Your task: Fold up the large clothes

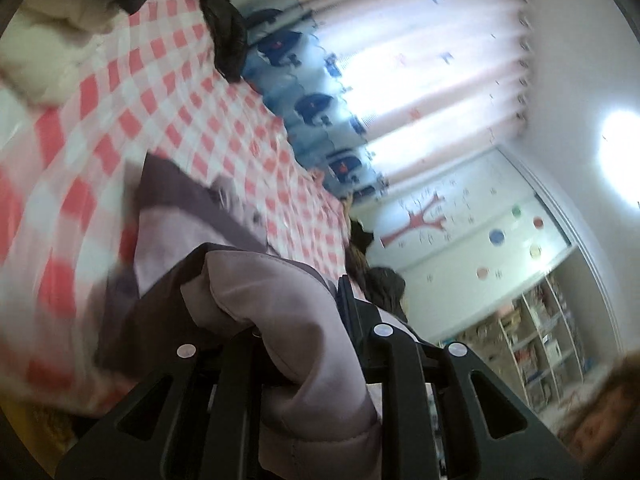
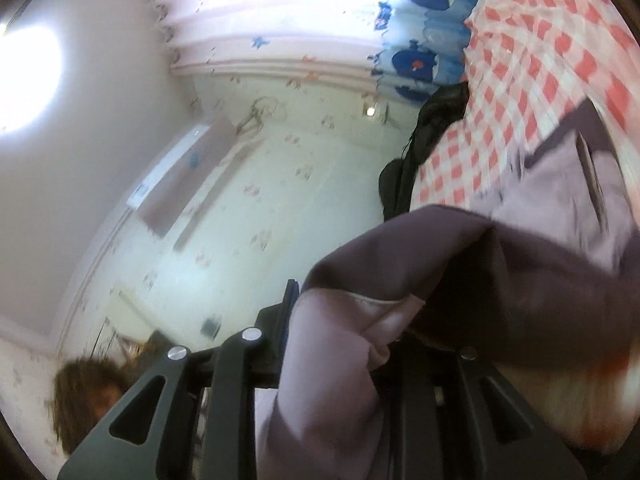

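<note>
A lilac padded jacket (image 1: 280, 312) with a dark brown lining lies partly on a bed with a red-and-white checked cover (image 1: 140, 100). My left gripper (image 1: 304, 320) is shut on a thick fold of the jacket, held tilted above the bed. In the right wrist view the same jacket (image 2: 328, 360) bulges between the fingers of my right gripper (image 2: 344, 340), which is shut on it. The jacket's brown lining (image 2: 520, 272) drapes over the right finger and hides it. The bed cover (image 2: 540, 60) shows at the upper right.
A dark garment (image 1: 224, 32) and a cream pillow (image 1: 44, 40) lie at the bed's far end. Curtains (image 1: 420, 60) cover a bright window. A shelf unit (image 1: 540, 340) stands by the wall. Another dark garment (image 2: 420, 140) hangs at the bed's edge. A person's hair (image 2: 88, 392) shows at the lower left.
</note>
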A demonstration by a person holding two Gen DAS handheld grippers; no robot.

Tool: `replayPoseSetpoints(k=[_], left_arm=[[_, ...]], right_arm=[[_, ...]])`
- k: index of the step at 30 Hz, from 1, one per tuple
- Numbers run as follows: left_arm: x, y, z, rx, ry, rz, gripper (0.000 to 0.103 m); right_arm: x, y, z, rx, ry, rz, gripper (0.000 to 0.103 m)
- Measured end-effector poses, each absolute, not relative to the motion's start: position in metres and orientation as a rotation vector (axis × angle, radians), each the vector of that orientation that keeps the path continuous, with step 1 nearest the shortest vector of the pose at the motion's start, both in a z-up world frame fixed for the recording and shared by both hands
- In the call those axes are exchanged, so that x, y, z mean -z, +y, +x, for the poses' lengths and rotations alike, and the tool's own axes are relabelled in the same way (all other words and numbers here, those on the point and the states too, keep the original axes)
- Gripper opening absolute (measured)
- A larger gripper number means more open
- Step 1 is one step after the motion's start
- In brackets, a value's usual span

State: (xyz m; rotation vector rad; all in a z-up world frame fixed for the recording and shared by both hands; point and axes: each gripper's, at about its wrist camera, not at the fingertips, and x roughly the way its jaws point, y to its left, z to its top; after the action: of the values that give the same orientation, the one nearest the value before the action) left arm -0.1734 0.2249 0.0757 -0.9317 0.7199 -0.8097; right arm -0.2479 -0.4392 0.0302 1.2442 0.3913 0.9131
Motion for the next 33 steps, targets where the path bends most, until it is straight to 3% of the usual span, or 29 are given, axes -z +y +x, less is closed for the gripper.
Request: replayPoseSetpoints(k=[7,11,16,19,21,24,27,33], left_arm=[[-0.065,0.19,-0.051,0.701,0.749,-0.939,0.015],[-0.019,0.164,0.018,0.559,0.857,-0.91,0.017],[0.053,0.152,0.068,0.431,1.011,-0.978,0.022],[0.053,0.151,0.07,0.459,1.019,-0.999,0.039],[0.04,0.151,0.066,0.494,1.001,-1.012,0.06],[0.017,0.156,0.062,0.519,0.95,-1.05,0.081],[-0.015,0.161,0.051,0.545,0.873,-1.067,0.086],[-0.063,0.139,0.025,0.614,0.781,-0.91,0.088]], right_arm=[[0.002,-0.459,-0.141,-0.706,0.464,1.372,0.027],[0.053,-0.471,-0.096,-0.54,0.565,1.459,0.036],[0.104,-0.475,-0.064,-0.442,0.662,1.54,0.038],[0.098,-0.479,-0.062,-0.482,0.658,1.545,0.05],[0.092,-0.483,-0.067,-0.505,0.666,1.555,0.064],[0.078,-0.487,-0.078,-0.523,0.65,1.557,0.079],[0.063,-0.488,-0.093,-0.528,0.626,1.536,0.089],[0.028,-0.473,-0.102,-0.51,0.684,1.314,0.091]])
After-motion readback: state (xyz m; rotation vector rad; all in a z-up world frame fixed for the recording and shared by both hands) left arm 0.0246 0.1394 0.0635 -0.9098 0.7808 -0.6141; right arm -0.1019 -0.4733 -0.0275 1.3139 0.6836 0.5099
